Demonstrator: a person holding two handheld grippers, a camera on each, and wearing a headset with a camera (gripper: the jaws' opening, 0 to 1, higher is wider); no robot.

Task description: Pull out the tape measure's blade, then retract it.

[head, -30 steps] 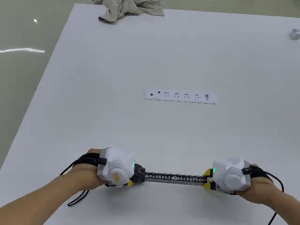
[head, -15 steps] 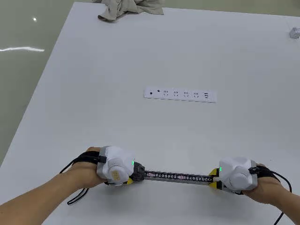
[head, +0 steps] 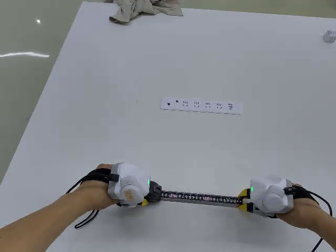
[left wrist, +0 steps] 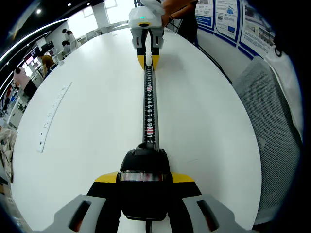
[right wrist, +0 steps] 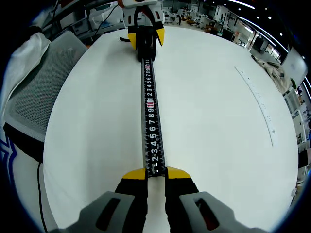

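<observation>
The black tape measure case (left wrist: 145, 180) sits clamped between the yellow-tipped jaws of my left gripper (head: 143, 193), low on the white table (head: 210, 58). From it the black numbered blade (head: 202, 198) runs straight to the right, just over the tabletop. My right gripper (head: 245, 200) is shut on the blade's end hook (right wrist: 155, 169). In the left gripper view the blade (left wrist: 149, 109) stretches away to the right gripper (left wrist: 146, 57). The right gripper view shows the blade (right wrist: 151, 114) leading to the case (right wrist: 145, 44) in the left gripper (right wrist: 145, 38).
A white power strip (head: 201, 105) lies flat mid-table, beyond the blade. A crumpled grey cloth (head: 144, 9) rests at the far edge, and a small clear object (head: 329, 36) at the far right. Black cables trail from both hands near the table's front edge.
My right gripper has moved further right with the blade's end, so more of the blade is drawn out. The left gripper and case have stayed put.
</observation>
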